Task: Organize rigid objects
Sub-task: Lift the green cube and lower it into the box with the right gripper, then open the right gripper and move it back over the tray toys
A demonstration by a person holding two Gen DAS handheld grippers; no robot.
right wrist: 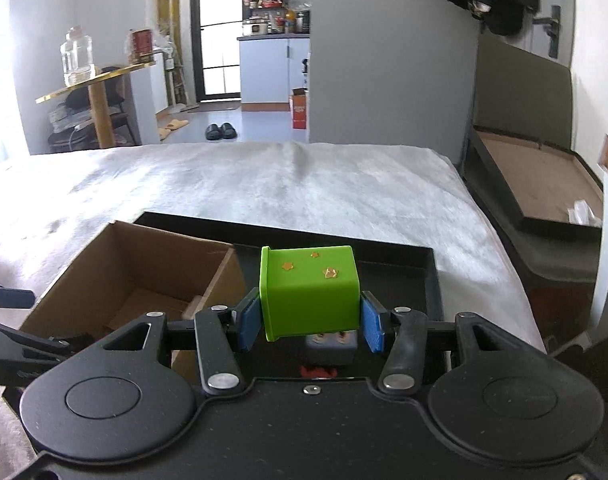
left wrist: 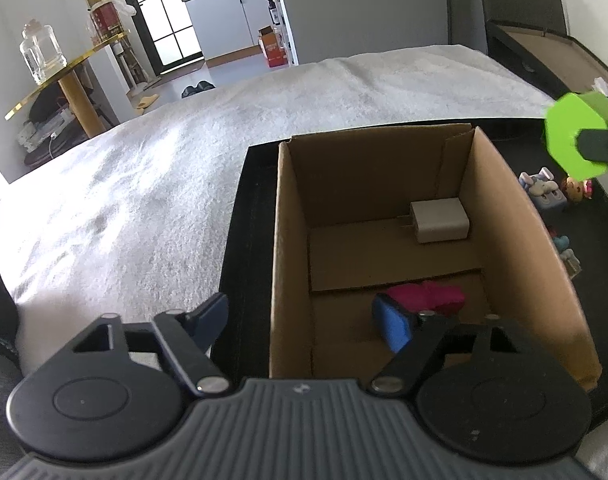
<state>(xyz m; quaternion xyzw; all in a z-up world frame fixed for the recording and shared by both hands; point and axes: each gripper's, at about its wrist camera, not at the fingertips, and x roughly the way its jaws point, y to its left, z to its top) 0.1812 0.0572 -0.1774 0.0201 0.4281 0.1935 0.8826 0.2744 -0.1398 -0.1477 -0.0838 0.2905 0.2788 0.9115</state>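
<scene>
The green cup (right wrist: 310, 292) is being clamped between the blue fingers (right wrist: 249, 322) of the right gripper (right wrist: 311, 322), lifted at the centre of the right wrist frame, above the black tray (right wrist: 432, 276); in the left wrist frame it is being seen at the upper right edge. The cardboard box (left wrist: 287, 240) is being shown at the centre of that frame, with a white charger (left wrist: 440, 220) and a pink toy (left wrist: 428, 296) lying inside; the left gripper (left wrist: 304, 320) is being held with fingers apart astride the box's near-left wall, gripping nothing; small figurines (left wrist: 544, 190) are being left on the tray at right.
</scene>
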